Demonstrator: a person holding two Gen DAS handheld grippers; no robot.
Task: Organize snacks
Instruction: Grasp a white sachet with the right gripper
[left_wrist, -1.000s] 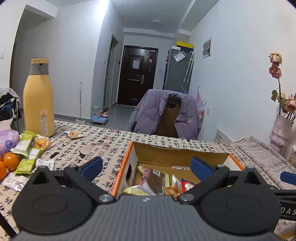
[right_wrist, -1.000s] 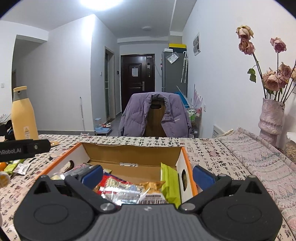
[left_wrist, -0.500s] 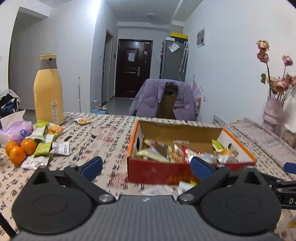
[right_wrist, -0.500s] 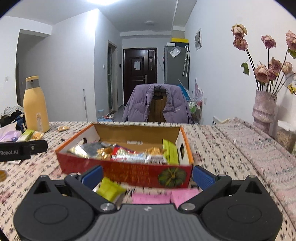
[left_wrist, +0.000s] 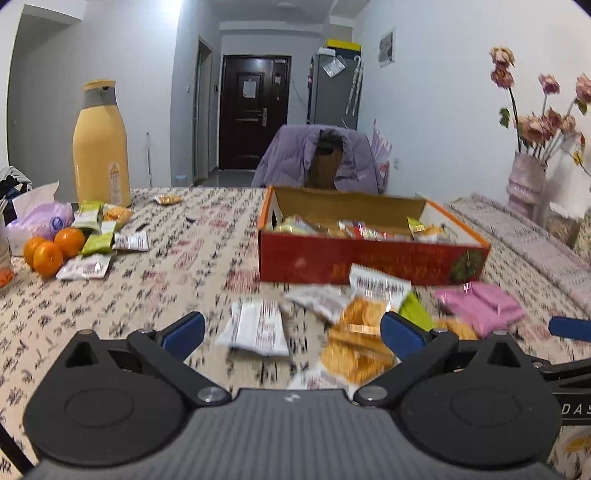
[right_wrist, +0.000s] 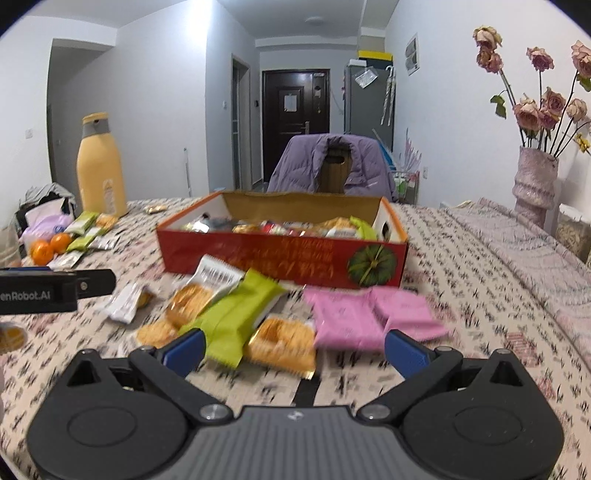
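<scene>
A red cardboard box (left_wrist: 369, 260) (right_wrist: 280, 258) holding several snack packs stands mid-table. Loose snacks lie in front of it: a white pack (left_wrist: 258, 326), orange cracker packs (left_wrist: 354, 350) (right_wrist: 282, 345), a green pack (right_wrist: 240, 314) and pink packs (right_wrist: 369, 319) (left_wrist: 480, 306). My left gripper (left_wrist: 291, 330) hovers open just short of the white and cracker packs, holding nothing. My right gripper (right_wrist: 293, 349) is open too, empty, above the green, cracker and pink packs. The left tool's body (right_wrist: 55, 290) shows at the left of the right wrist view.
At the table's left lie more snack packs (left_wrist: 96, 236), oranges (left_wrist: 51, 249), a tissue pack (left_wrist: 40, 221) and a tall yellow bottle (left_wrist: 100, 147). A vase of dried roses (right_wrist: 535, 192) stands far right. A chair with a purple jacket (left_wrist: 321, 160) is behind the table.
Both grippers have drawn back from over the box toward the near table edge and lowered. The loose snacks in front of the box have come into view between the fingers.
</scene>
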